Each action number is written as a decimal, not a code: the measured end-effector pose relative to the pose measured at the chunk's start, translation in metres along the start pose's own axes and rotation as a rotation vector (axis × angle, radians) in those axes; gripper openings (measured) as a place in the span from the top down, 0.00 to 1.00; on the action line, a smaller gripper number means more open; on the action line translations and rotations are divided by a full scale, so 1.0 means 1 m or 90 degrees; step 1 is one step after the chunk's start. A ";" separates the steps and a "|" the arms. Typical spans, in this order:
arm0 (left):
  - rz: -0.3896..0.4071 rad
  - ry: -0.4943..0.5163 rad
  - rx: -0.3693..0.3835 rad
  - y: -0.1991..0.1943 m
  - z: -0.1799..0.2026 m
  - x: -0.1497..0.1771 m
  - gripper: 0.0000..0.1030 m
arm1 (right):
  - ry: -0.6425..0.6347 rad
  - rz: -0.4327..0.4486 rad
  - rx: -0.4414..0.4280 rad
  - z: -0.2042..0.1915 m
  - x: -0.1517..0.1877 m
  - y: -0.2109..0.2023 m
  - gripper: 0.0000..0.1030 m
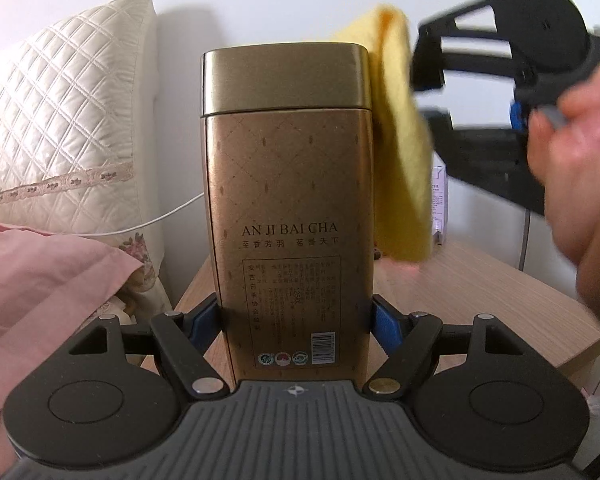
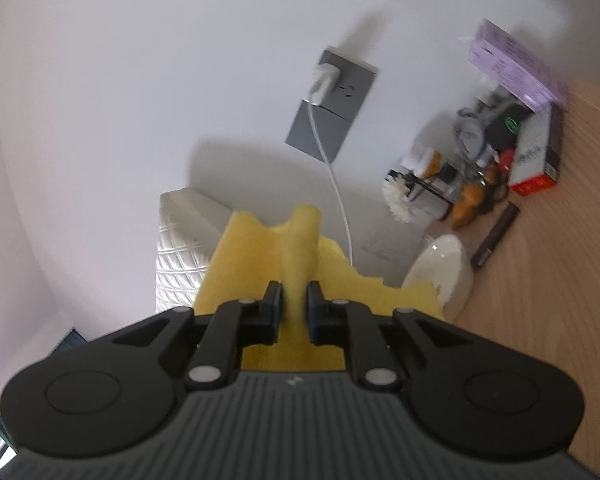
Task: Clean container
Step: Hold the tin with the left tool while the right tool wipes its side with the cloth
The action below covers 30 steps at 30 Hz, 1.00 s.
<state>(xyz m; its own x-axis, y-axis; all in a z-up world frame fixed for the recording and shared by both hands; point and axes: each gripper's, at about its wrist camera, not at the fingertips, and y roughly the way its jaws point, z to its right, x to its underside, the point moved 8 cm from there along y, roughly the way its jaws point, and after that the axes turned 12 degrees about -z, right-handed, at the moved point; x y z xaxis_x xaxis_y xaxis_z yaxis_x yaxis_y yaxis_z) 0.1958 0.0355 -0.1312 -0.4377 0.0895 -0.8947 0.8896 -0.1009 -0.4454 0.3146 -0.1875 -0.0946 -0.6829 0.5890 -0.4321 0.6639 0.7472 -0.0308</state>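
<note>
A tall gold tea tin (image 1: 288,200) with a lid, printed "AN JI BAI CHA", stands upright between the blue pads of my left gripper (image 1: 296,326), which is shut on its lower part. My right gripper (image 1: 430,98) comes in from the right, blurred, and is shut on a yellow cloth (image 1: 400,140) that hangs against the tin's right side. In the right wrist view the right gripper (image 2: 294,304) pinches a fold of the yellow cloth (image 2: 296,248). The tin does not show in that view.
A wooden table (image 1: 500,292) lies under the tin. A quilted cream pillow (image 1: 60,120) and pink fabric (image 1: 40,280) are at the left. In the right wrist view a white bowl (image 2: 440,268), a purple box (image 2: 512,68), small clutter and a wall socket (image 2: 332,100) with a charger cable show.
</note>
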 end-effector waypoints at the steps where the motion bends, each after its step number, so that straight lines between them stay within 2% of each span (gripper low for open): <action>1: 0.000 0.000 0.000 0.001 -0.001 0.000 0.23 | 0.006 -0.006 0.012 0.007 0.003 0.001 0.86; 6: 0.002 0.009 0.009 -0.007 0.002 -0.001 0.23 | 0.032 -0.026 0.041 0.030 0.013 0.002 0.86; 15: 0.000 0.007 0.003 -0.005 0.009 -0.002 0.23 | -0.065 -0.009 0.017 -0.011 -0.006 -0.003 0.86; 23: -0.005 0.008 0.009 -0.007 0.008 0.002 0.23 | 0.005 -0.029 0.055 0.037 0.013 0.001 0.86; 26: -0.006 0.009 0.008 -0.007 0.009 0.001 0.23 | 0.012 -0.025 0.048 0.034 0.010 0.001 0.86; 30: -0.005 0.012 0.009 -0.011 0.014 0.002 0.23 | -0.014 -0.009 0.011 0.007 -0.005 0.002 0.86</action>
<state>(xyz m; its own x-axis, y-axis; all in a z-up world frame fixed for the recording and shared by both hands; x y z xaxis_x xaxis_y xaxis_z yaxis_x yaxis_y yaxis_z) 0.1834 0.0227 -0.1283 -0.4415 0.1096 -0.8905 0.8845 -0.1138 -0.4525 0.3214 -0.1905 -0.0988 -0.6852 0.5721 -0.4508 0.6600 0.7494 -0.0521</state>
